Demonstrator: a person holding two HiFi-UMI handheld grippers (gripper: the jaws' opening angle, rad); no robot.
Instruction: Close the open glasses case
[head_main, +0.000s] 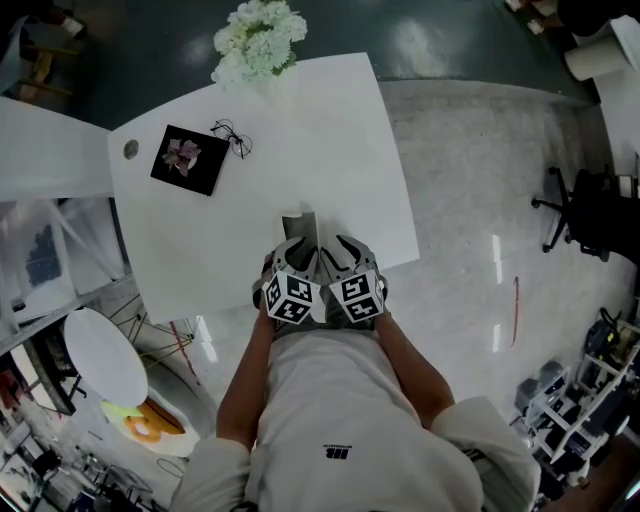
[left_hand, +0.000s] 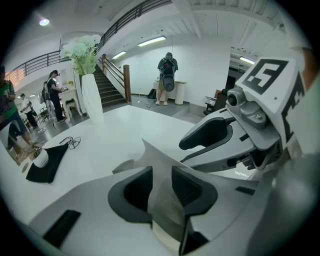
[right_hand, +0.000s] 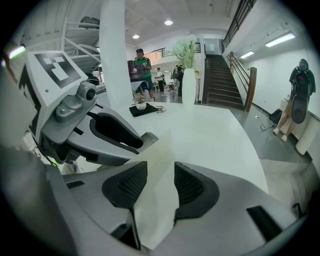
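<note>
The grey folding glasses case (head_main: 300, 226) stands partly folded near the table's front edge. Both grippers meet at it, side by side. My left gripper (head_main: 292, 256) is shut on a grey flap of the case (left_hand: 159, 165), which rises to a point beyond the pads (left_hand: 134, 192). My right gripper (head_main: 342, 254) is closed on a pale panel of the case (right_hand: 159, 165) that fills the gap between its pads (right_hand: 192, 187). From each gripper view the other gripper shows close alongside. The grippers hide the case's near end in the head view.
On the white table (head_main: 350, 150) lie a black cloth (head_main: 188, 158) with a small pink item on it and a pair of wire glasses (head_main: 233, 137). A vase of white flowers (head_main: 260, 40) stands at the far edge. People stand in the background.
</note>
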